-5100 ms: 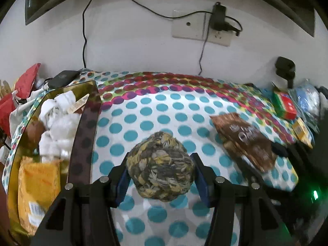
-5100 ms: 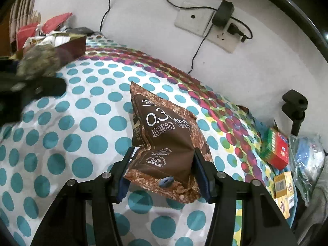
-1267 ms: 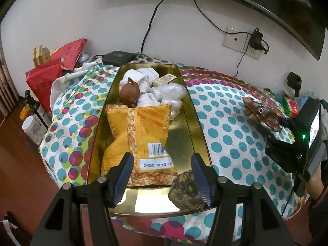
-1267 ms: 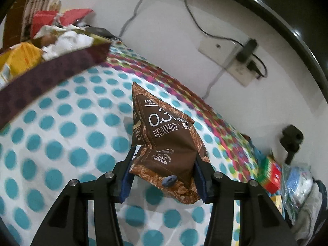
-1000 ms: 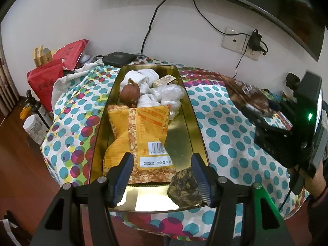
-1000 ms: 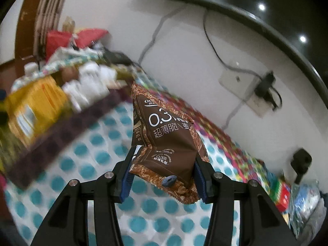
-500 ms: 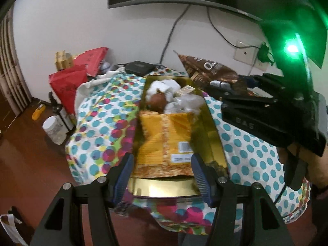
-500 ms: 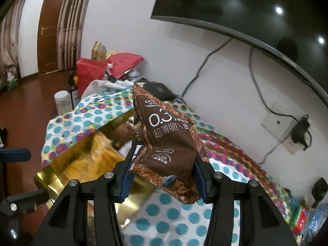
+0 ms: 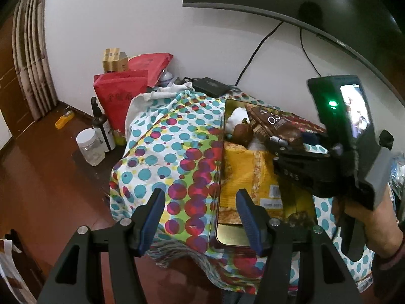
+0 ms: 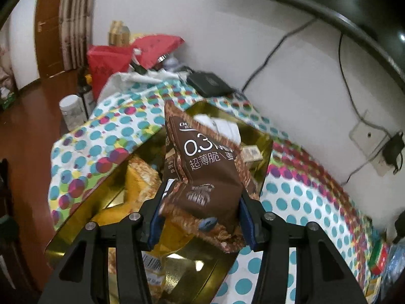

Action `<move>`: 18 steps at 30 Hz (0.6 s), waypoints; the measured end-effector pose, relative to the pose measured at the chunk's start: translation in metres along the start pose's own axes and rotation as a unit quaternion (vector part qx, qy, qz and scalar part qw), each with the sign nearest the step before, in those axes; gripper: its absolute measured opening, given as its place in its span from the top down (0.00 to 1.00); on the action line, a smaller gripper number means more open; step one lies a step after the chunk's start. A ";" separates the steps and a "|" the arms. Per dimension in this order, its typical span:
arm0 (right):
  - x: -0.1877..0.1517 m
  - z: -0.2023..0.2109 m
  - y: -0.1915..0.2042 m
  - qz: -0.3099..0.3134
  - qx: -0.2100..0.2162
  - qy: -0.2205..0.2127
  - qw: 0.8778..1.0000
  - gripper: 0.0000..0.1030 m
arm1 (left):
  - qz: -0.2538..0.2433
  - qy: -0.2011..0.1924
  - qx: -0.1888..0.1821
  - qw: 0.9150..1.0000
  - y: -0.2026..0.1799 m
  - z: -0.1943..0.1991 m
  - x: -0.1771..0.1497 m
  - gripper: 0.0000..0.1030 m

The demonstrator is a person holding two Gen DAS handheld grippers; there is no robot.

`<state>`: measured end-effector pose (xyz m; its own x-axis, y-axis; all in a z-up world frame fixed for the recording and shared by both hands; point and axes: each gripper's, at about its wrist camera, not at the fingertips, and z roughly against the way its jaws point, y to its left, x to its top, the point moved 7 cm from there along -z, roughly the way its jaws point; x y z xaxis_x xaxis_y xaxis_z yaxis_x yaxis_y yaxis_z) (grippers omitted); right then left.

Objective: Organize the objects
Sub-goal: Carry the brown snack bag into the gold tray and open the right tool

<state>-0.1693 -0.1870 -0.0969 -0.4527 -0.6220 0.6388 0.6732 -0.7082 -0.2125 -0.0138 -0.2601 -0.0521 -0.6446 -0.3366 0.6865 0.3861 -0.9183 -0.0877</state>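
Note:
My right gripper (image 10: 201, 217) is shut on a brown snack bag (image 10: 205, 169) and holds it in the air above the gold tray (image 10: 76, 217). From the left wrist view the same brown snack bag (image 9: 273, 126) hangs over the far half of the gold tray (image 9: 227, 238), carried by a hand. The tray holds a yellow snack bag (image 9: 250, 174), a brown onion (image 9: 241, 131), white wrapped items and a woven ball (image 9: 298, 216) at its near right corner. My left gripper (image 9: 200, 212) stands open with nothing in it, over the tray's near left edge and the spotted cloth.
The table wears a polka-dot cloth (image 9: 164, 152). Red bags (image 9: 119, 96), a dark bottle (image 9: 101, 126) and a clear jar (image 9: 89, 147) stand on the floor at the left. A black box (image 9: 210, 86), cables and a wall socket (image 10: 367, 141) sit behind. Small boxes (image 10: 377, 261) lie far right.
My right gripper has carried the brown bag from over the spotted cloth to above the gold tray. My left gripper has pulled back and to the left, away from the tray.

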 end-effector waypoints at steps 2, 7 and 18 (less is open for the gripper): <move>0.001 -0.004 0.000 0.006 -0.010 -0.003 1.000 0.53 | 0.000 0.002 -0.004 1.000 -0.002 -0.002 -0.001 0.42; 0.003 -0.009 0.003 0.006 -0.016 0.002 1.000 0.48 | -0.005 0.016 -0.002 1.000 -0.006 -0.009 -0.002 0.42; 0.003 0.027 -0.004 -0.043 0.029 -0.028 0.998 0.11 | 0.011 0.030 -0.005 0.999 -0.010 -0.009 0.001 0.42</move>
<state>-0.1575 -0.1769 -0.0747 -0.4785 -0.5392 0.6930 0.6667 -0.7367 -0.1128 -0.0238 -0.2533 -0.0568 -0.6747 -0.3693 0.6390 0.3948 -0.9121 -0.1103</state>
